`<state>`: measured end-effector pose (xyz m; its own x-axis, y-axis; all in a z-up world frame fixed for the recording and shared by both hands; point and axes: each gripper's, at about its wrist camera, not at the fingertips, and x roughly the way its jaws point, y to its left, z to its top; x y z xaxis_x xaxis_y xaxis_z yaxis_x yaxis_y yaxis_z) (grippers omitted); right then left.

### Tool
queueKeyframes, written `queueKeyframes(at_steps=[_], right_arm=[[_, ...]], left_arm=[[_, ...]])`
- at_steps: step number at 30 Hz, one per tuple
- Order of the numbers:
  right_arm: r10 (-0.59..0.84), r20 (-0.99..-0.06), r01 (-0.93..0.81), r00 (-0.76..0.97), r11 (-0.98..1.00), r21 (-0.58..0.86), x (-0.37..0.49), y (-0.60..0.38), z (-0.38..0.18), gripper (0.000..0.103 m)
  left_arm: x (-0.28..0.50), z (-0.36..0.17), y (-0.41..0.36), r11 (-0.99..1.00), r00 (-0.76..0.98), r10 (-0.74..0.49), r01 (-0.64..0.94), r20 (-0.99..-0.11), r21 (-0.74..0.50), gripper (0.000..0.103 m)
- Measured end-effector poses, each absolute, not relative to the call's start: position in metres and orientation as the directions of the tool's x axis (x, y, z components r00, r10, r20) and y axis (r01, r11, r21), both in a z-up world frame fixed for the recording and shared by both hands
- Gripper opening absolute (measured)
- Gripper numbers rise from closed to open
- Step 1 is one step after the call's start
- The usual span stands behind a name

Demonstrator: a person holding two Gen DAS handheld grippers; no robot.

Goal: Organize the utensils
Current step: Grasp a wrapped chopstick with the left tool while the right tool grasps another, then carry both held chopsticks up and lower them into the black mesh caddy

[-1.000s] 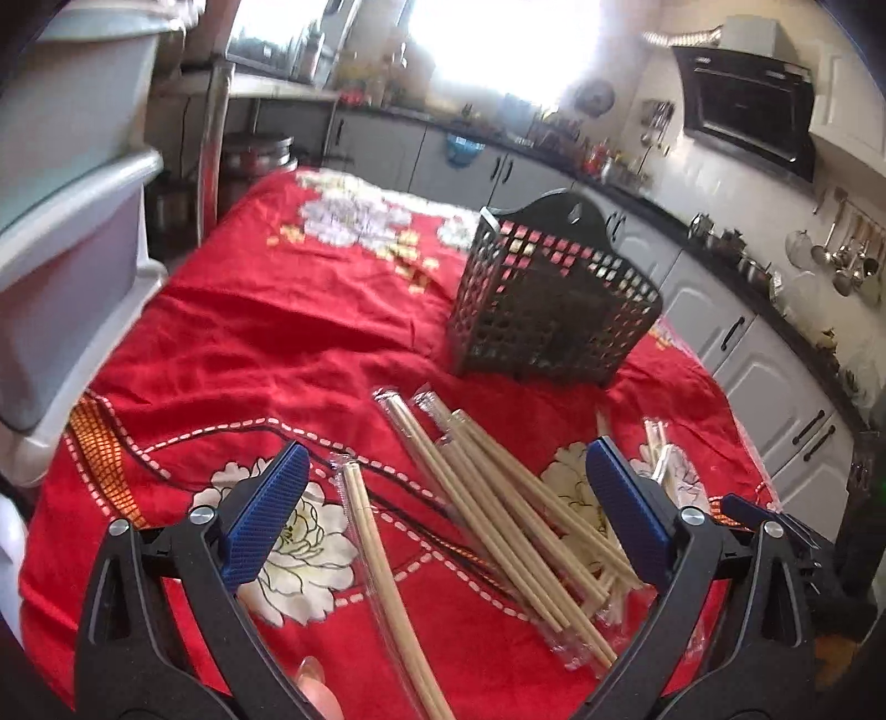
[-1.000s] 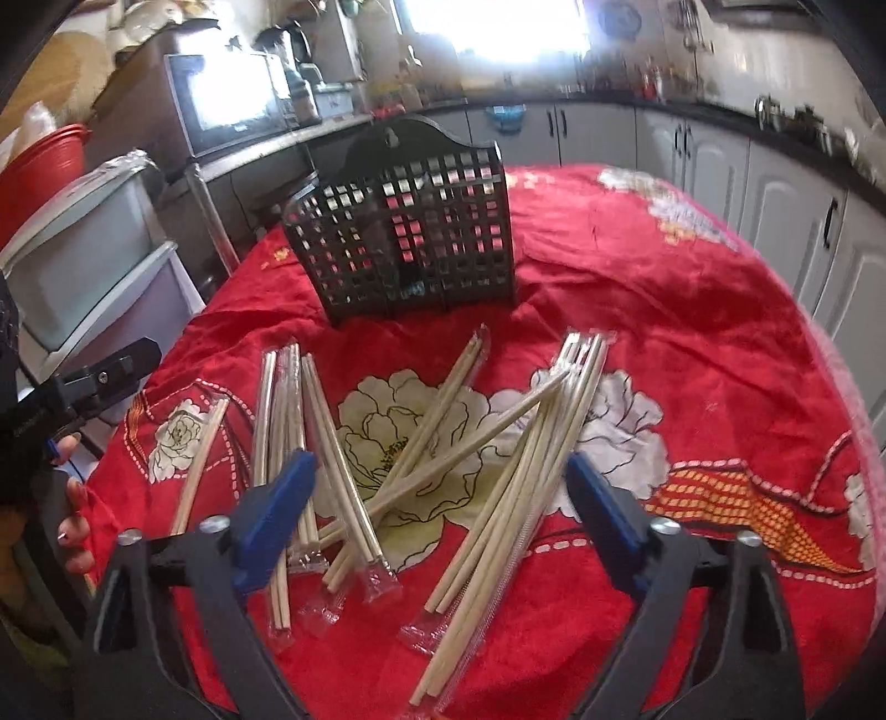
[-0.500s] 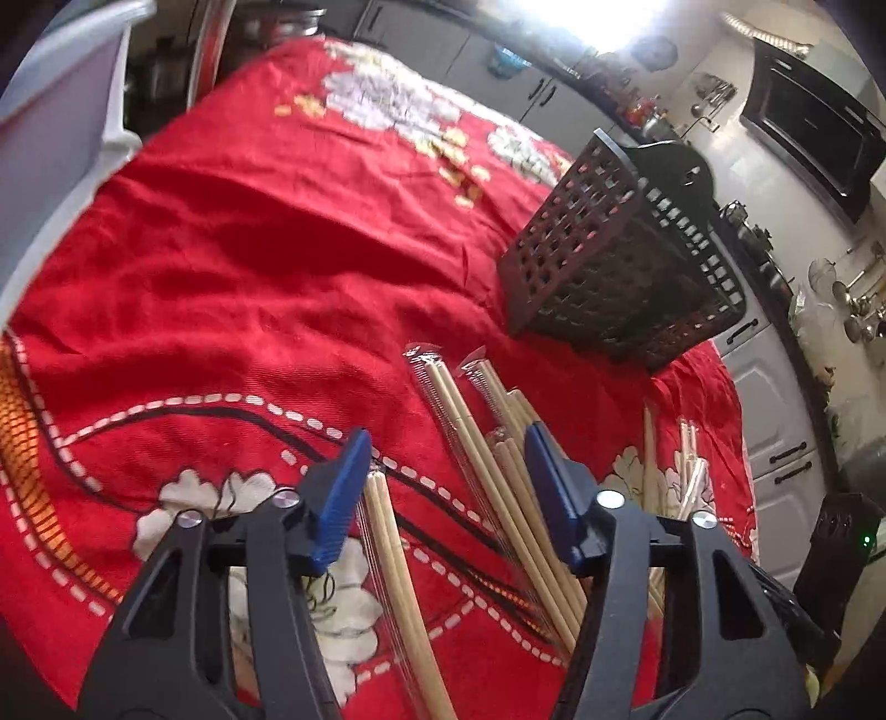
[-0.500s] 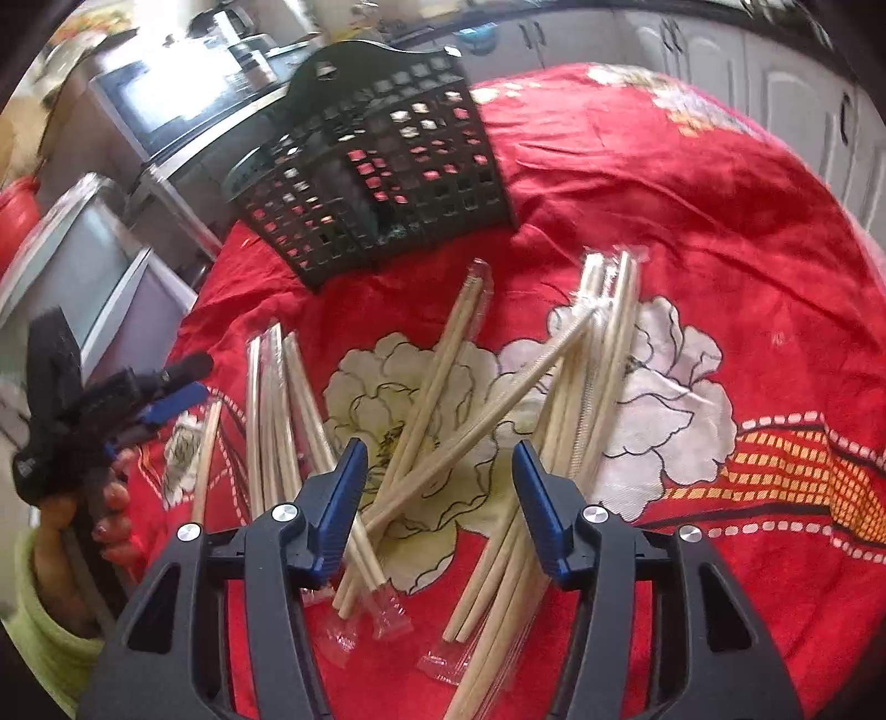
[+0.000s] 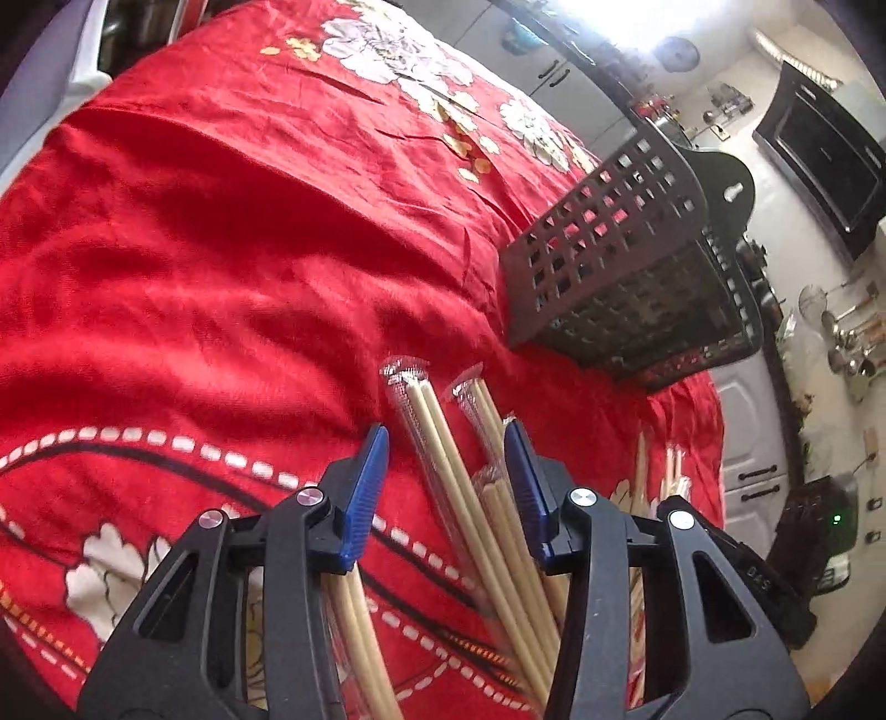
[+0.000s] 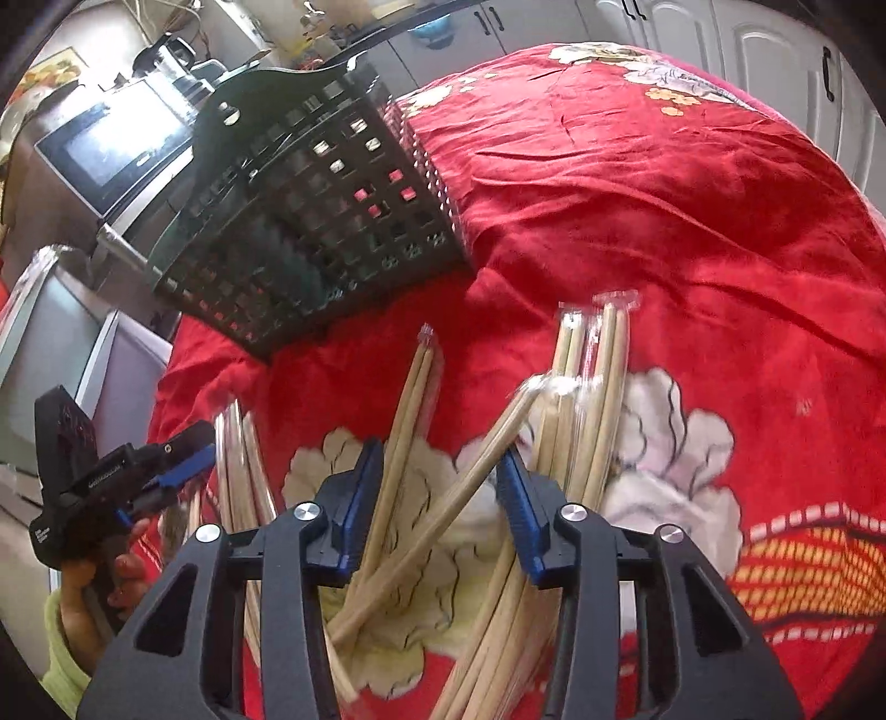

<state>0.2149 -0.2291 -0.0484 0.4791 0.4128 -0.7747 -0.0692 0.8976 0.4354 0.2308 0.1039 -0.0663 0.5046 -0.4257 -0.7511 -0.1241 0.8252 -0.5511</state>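
Observation:
Several pairs of wooden chopsticks in clear sleeves [image 5: 443,459] lie scattered on a red flowered cloth [image 5: 221,249]. A black perforated utensil basket [image 5: 626,277] stands beyond them; it also shows in the right wrist view [image 6: 310,216]. My left gripper [image 5: 446,459] is open, low over the cloth, its jaws on either side of a wrapped pair. My right gripper [image 6: 440,476] is open, its jaws either side of two crossed pairs [image 6: 476,448]. The left gripper also shows in the right wrist view [image 6: 166,471].
More chopstick packs [image 6: 598,387] lie to the right on the cloth [image 6: 664,194]. Kitchen cabinets [image 6: 747,50], a microwave [image 6: 116,149] and grey storage bins [image 6: 44,343] ring the table. An oven [image 5: 825,160] and hanging ladles [image 5: 853,338] are on the wall.
Both grippers have moved down and forward over the chopsticks and their jaws have narrowed from wide open to a smaller gap around the packs.

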Motion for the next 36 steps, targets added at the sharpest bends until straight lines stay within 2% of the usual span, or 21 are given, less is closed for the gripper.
queueKeyframes(at_steps=[5, 9, 13, 17, 20, 27, 36], right_arm=[[0.427, -0.765, -0.056, 0.481, 0.886, 0.460, 0.232, -0.238, -0.051, 0.031], [0.459, -0.760, -0.046, 0.460, 0.867, 0.496, 0.244, -0.242, -0.058, 0.025], [0.461, -0.758, -0.058, 0.461, 0.868, 0.493, 0.250, -0.241, -0.058, 0.023], [0.467, -0.757, -0.065, 0.457, 0.867, 0.495, 0.257, -0.240, -0.060, 0.014], [0.488, -0.746, -0.087, 0.453, 0.857, 0.507, 0.258, -0.241, -0.058, 0.013], [0.528, -0.695, -0.154, 0.488, 0.836, 0.527, 0.250, -0.248, -0.038, 0.011], [0.533, -0.595, -0.308, 0.602, 0.842, 0.443, 0.220, -0.242, 0.021, 0.009]], left_arm=[[0.244, -0.069, 0.105, 0.811, 0.499, -0.441, -0.135, -0.746, -0.569, 0.031], [0.249, -0.071, 0.107, 0.808, 0.500, -0.439, -0.143, -0.746, -0.572, 0.024], [0.253, -0.073, 0.110, 0.805, 0.504, -0.435, -0.154, -0.746, -0.573, 0.019], [0.256, -0.075, 0.114, 0.802, 0.506, -0.433, -0.162, -0.746, -0.575, 0.012], [0.258, -0.074, 0.118, 0.797, 0.506, -0.439, -0.162, -0.742, -0.582, 0.008], [0.252, -0.063, 0.122, 0.788, 0.532, -0.449, -0.143, -0.718, -0.599, 0.006], [0.233, -0.001, 0.111, 0.854, 0.626, -0.391, -0.026, -0.675, -0.520, 0.005]])
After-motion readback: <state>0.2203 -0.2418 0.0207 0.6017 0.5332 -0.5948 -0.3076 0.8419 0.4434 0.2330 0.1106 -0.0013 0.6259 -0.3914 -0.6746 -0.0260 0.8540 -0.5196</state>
